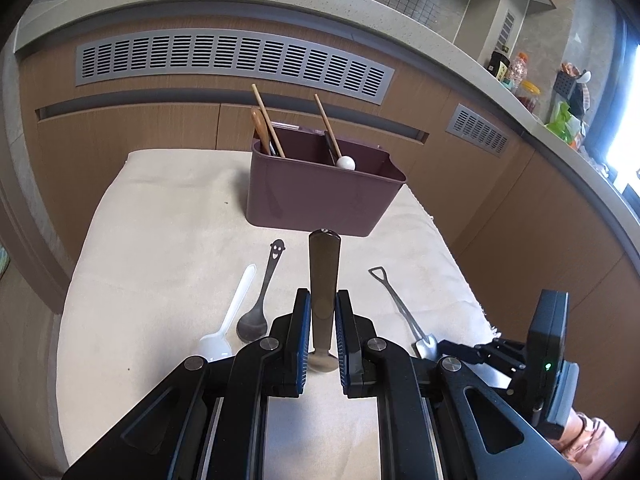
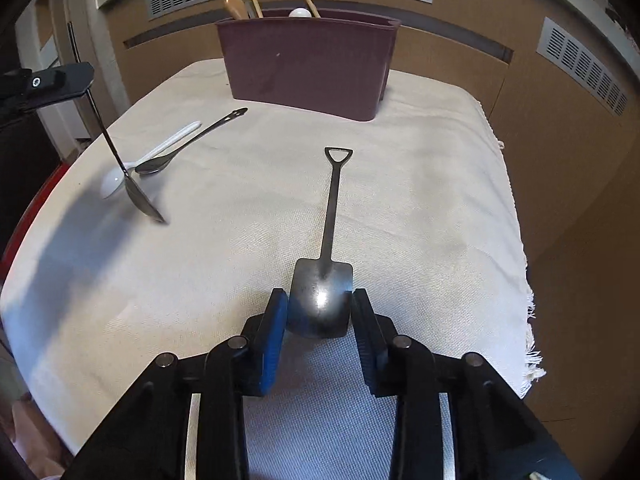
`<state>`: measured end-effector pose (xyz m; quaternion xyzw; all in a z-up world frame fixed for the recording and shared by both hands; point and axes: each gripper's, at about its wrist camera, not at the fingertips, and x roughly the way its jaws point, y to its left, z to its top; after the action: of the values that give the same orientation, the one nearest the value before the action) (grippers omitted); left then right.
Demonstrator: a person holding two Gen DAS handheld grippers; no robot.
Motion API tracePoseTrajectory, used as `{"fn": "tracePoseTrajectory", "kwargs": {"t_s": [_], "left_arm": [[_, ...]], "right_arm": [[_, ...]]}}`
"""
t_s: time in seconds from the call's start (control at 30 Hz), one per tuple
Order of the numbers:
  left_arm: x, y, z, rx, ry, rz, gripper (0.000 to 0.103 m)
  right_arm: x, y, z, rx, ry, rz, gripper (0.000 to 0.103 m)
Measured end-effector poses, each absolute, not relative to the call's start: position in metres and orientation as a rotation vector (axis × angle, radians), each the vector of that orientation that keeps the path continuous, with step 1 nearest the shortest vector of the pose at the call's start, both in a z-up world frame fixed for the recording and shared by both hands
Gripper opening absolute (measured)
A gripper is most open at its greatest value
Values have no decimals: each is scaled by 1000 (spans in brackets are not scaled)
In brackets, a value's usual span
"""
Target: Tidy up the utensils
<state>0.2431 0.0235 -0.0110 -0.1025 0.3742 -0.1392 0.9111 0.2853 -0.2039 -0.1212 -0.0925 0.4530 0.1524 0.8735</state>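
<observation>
- Left gripper (image 1: pixel 323 316): fingers (image 1: pixel 301 332) pinching the handle of a metal spoon (image 1: pixel 323 280), pads tight on both sides. Handle points fwd toward the holder; in the right wrist view that spoon hangs tilted, bowl low, tip at or just above the cloth – can't tell if touching.
- Right gripper (image 2: pixel 320 312): fingers (image 2: pixel 276 344) spread w/ the blade of the shovel spoon (image 2: pixel 324 296) between them. Pads look just beside the blade edges; firm contact can't be told. Shovel spoon lies flat on the cloth, handle pointing away toward the holder.
- Utensil holder (image 1: pixel 316 196): maroon, two compartments, standing upright at the far end of the counter. Left compartment has a wooden spoon (image 1: pixel 260 128) & one chopstick (image 1: pixel 268 120); right compartment has a second chopstick (image 1: pixel 327 126), a dark utensil and a white round-ended piece (image 1: pixel 345 163).
- White plastic spoon (image 1: pixel 230 320) & smiley-face spoon (image 1: pixel 262 292) lie side by side on the cloth, left of the left gripper, handles aimed toward the holder; bowls near each other, in the right wrist view they appear to overlap.
- Cream cloth (image 1: pixel 160 220) covers the counter, fringe on its right edge.
- Behind: wood-panel wall w/ grey vent grilles (image 1: pixel 232 60).
</observation>
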Motion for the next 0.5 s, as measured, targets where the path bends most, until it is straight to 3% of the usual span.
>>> {"fn": "tracePoseTrajectory", "kwargs": {"t_s": [0.17, 0.23, 0.5], "left_arm": [[243, 24, -10, -210, 769, -298, 12], [243, 24, -11, -214, 770, -300, 12], [242, 25, -11, -216, 773, -302, 12]], "right_arm": [[281, -224, -70, -140, 825, 309, 30], [281, -230, -48, -115, 782, 314, 2], [298, -238, -35, -108, 781, 366, 5]]}}
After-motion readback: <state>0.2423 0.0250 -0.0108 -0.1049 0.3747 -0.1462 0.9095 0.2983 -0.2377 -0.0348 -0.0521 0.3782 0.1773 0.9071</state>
